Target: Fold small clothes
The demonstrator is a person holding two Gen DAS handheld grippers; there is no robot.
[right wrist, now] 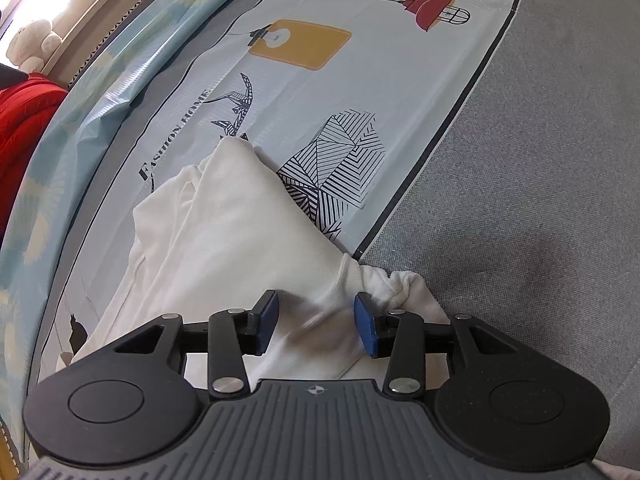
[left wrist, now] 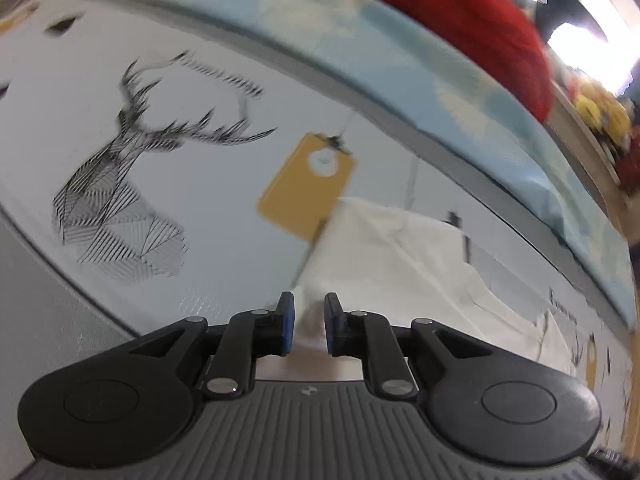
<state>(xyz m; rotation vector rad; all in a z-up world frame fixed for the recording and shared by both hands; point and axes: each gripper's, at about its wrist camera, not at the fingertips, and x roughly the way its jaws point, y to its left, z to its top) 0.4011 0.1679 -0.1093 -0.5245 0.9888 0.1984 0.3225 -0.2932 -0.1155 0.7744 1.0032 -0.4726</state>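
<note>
white garment [right wrist: 224, 240]: lies crumpled on the printed cloth [right wrist: 360, 80], one end spilling onto the grey surface [right wrist: 540, 160] | left gripper [left wrist: 309, 322]: jaws narrowly parted, fabric between them, grip unclear | right gripper [right wrist: 316, 326]: jaws apart, straddling a fabric ridge, pads clear of it

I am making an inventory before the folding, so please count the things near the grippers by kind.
White garment: 1
Printed table cover: 1
Red cloth: 1
White plush toy: 1
Grippers: 2, left gripper and right gripper
Total: 6
</note>
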